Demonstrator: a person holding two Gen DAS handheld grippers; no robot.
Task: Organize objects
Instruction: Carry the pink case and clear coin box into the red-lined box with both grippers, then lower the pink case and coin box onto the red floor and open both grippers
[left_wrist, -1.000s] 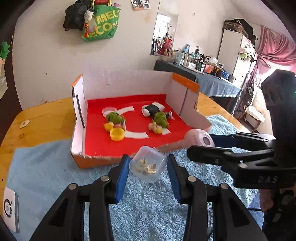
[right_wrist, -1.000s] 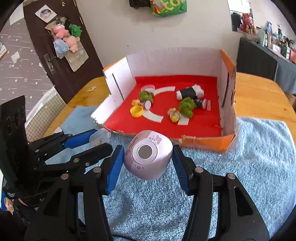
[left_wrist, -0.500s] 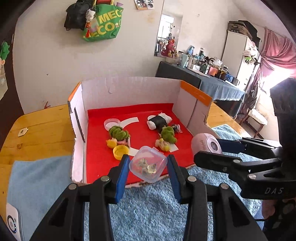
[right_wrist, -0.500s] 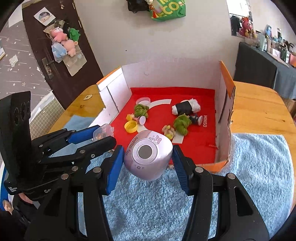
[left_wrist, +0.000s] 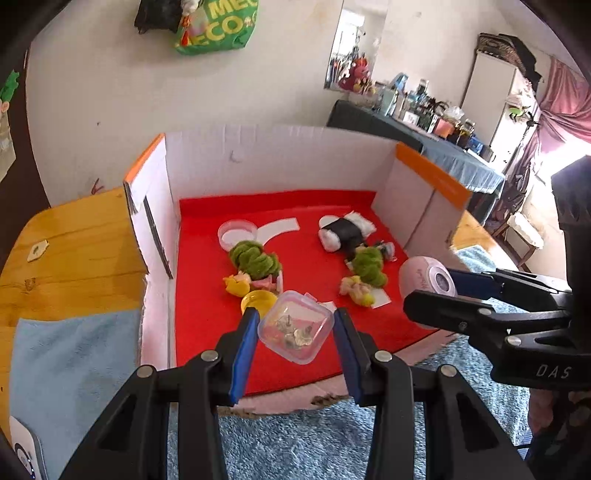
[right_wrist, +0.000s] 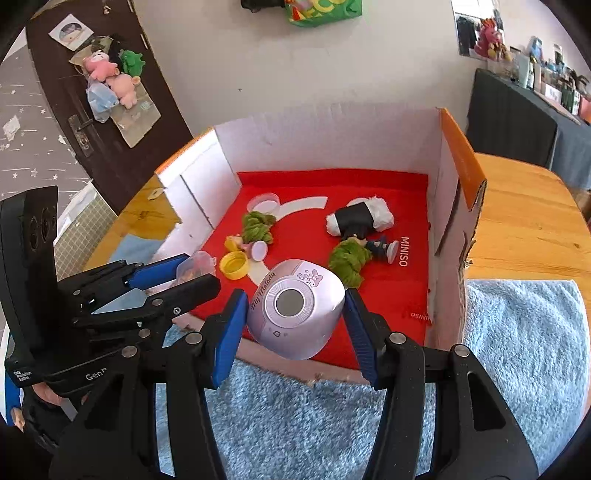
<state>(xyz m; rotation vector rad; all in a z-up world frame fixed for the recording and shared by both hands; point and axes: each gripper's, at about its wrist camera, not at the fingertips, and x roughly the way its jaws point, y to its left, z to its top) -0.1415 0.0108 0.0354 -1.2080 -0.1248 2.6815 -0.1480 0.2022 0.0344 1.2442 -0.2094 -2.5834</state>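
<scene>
Cardboard walls fence a red-floored box (left_wrist: 207, 162) that stands on a blue towel (right_wrist: 524, 332) over a wooden table (left_wrist: 74, 236). Its floor already holds small things: two green plush tufts (left_wrist: 255, 258), a black-and-white roll (left_wrist: 345, 230), a yellow cap (left_wrist: 256, 298) and a clear round lid (left_wrist: 236, 232).

Both loads hang over the box's low front edge, above the red floor, so the step in hand looks like setting them down inside. To do it well, I would carry each a little farther in, past the torn front lip, and lower it onto a bare red patch: the right front of the floor looks free for the pink speaker (right_wrist: 295, 308), while the clear case (left_wrist: 295, 325) sits right above the yellow cap and should go down in front of it, not on it. Let go only once each rests on the floor, since the case holds loose pins and a drop could pop it open.

Right claw (right_wrist: 293, 325): jaws partly apart, blue pads pressed on both sides of the speaker, which is held clear of the floor. Left claw (left_wrist: 293, 332): jaws a bit narrower, clamped on the case by its two sides, also off the floor.
</scene>
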